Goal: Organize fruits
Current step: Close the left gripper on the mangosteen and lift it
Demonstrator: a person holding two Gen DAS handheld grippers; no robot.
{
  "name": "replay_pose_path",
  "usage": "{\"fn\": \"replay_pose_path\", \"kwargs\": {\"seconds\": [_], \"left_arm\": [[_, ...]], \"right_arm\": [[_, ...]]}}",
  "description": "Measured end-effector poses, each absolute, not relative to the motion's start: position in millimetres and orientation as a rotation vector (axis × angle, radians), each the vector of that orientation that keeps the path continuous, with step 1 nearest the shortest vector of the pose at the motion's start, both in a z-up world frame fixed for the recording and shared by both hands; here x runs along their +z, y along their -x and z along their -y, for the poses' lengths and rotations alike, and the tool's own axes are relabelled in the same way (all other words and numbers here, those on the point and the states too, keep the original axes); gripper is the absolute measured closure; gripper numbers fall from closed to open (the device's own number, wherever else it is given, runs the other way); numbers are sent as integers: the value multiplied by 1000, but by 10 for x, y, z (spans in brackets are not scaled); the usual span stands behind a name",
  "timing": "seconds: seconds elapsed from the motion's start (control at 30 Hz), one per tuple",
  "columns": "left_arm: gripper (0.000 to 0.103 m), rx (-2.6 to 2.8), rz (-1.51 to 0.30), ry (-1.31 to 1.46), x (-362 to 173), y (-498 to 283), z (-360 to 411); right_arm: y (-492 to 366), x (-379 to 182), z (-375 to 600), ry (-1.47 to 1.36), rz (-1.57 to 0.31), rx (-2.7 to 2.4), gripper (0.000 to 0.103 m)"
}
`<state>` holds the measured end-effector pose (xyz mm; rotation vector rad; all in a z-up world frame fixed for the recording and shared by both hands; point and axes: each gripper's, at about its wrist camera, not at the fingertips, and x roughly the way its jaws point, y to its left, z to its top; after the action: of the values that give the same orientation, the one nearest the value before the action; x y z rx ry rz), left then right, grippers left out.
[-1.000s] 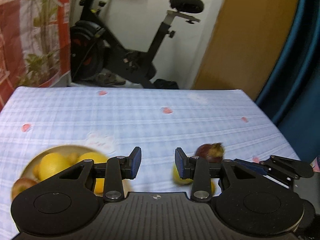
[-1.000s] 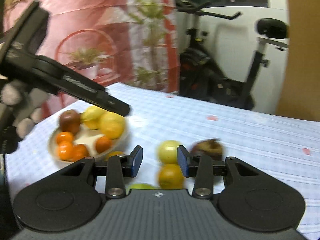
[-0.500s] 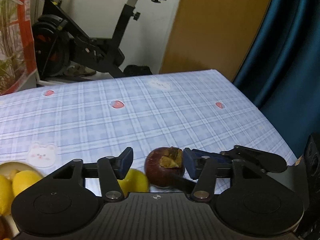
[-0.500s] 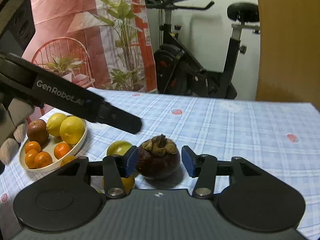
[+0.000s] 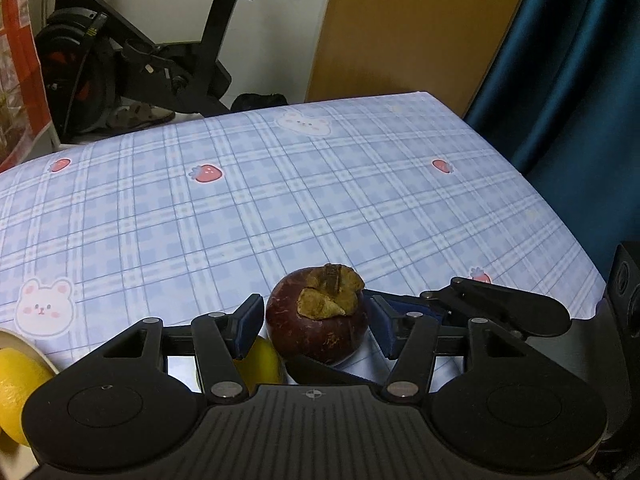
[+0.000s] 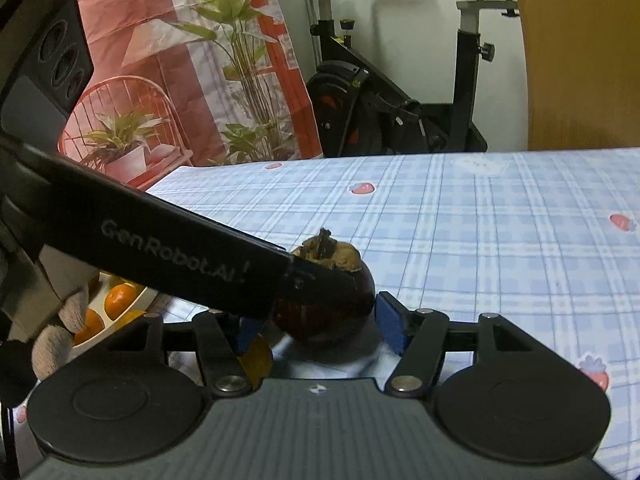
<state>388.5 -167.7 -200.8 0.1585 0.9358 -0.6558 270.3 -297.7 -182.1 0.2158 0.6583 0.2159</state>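
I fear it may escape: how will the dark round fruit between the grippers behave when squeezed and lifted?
The mangosteen is round, so it probably rolls if nudged. Its rind looks hard and smooth, so it may slip between the pads. The dry cap on top seems brittle.

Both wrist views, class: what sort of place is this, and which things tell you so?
Probably a room in a home. A black exercise bike stands behind a table under a blue checked cloth with strawberry and bear prints, beside a dark blue curtain.
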Motion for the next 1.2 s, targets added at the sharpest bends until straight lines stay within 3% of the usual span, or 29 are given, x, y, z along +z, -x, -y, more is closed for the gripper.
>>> {"fn": "replay_pose_path", "kwargs": {"seconds": [1.2], "left_arm": [[42, -705, -864, -127, -1731, -3607, 1674]], "right_arm": [[-2426, -1513, 2994, -239, -615, 168, 41]]}}
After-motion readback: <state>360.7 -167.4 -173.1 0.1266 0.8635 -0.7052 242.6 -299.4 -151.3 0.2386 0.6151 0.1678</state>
